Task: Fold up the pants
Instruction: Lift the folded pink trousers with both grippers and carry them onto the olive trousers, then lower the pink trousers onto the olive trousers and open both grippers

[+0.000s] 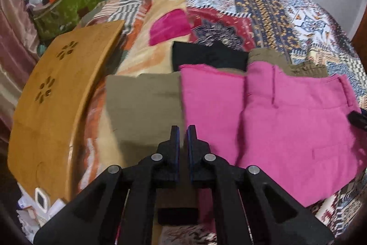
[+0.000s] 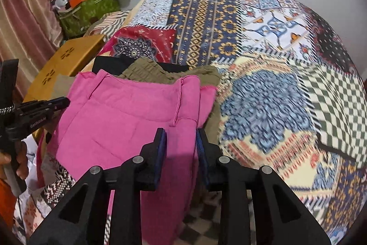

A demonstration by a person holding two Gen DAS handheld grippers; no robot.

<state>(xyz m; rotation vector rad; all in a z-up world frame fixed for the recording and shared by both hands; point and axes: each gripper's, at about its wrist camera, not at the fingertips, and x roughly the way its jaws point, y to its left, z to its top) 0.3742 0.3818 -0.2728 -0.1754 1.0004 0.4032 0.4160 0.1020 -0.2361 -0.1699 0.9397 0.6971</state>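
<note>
Both wrist views angled down, close, sharing pink pants [image 1: 286, 121]
</note>
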